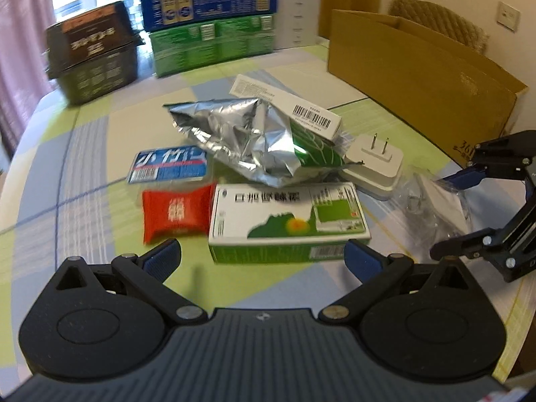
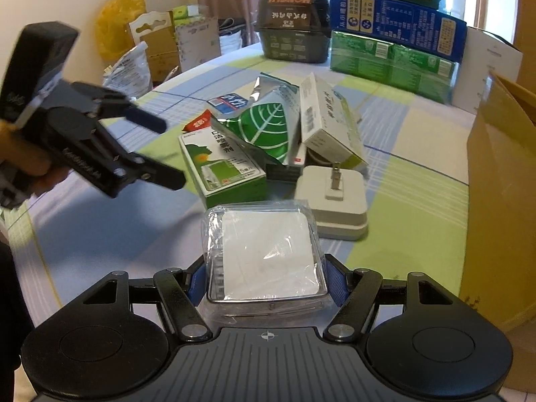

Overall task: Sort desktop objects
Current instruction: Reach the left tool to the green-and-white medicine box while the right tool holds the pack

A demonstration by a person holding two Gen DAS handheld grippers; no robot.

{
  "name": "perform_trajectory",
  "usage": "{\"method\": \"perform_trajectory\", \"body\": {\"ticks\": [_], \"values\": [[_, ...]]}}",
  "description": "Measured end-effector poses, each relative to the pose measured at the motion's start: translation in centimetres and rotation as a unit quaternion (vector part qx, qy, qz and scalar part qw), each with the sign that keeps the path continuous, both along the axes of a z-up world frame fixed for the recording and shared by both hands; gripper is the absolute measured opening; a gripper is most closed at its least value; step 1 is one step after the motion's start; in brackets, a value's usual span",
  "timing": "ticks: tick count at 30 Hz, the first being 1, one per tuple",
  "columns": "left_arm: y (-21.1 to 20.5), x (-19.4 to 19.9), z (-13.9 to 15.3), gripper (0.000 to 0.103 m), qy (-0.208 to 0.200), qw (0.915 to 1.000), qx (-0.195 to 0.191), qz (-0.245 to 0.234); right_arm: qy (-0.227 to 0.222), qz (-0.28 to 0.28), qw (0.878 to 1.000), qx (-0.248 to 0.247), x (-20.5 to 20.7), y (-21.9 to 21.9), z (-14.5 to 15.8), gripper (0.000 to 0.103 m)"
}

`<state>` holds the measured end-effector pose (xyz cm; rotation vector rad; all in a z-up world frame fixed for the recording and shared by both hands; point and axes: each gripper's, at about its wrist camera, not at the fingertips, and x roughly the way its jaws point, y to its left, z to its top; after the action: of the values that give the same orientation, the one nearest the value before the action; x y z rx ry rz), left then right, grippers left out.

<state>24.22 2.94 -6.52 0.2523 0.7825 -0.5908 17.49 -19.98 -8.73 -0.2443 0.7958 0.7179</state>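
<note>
The sorting looks barely begun. The right tongs (image 2: 266, 284) are clamped on a plastic-wrapped white pad (image 2: 268, 254), near the tabletop (image 2: 418, 207) edge closest to the person. The left tongs (image 1: 263, 256) are spread apart and empty, facing a green-and-white box (image 1: 288, 221). A foil bag (image 1: 241, 137), red packet (image 1: 177, 214) and plug adapter (image 1: 372, 164) lie in a mid-tabletop heap.
</note>
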Motion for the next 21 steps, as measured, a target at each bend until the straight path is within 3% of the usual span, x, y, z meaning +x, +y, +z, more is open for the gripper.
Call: {"method": "perform_trajectory", "body": {"ticks": [8,13,21], "values": [[0.8,2.0,-0.7,0.102,0.039,0.9944,-0.064,-0.074,-0.005,0.015,1.0,-0.004,0.8,1.3,-0.4,0.066],[0.8,1.1,-0.5,0.102,0.045,0.9918,-0.074,-0.094,-0.007,0.026,1.0,-0.007,1.2,1.7,-0.7,0.066],[-0.6,-3.9,0.7,0.102,0.03,0.9899,-0.061,-0.125,-0.01,0.034,0.999,-0.011,0.3,1.2,-0.5,0.066]]}}
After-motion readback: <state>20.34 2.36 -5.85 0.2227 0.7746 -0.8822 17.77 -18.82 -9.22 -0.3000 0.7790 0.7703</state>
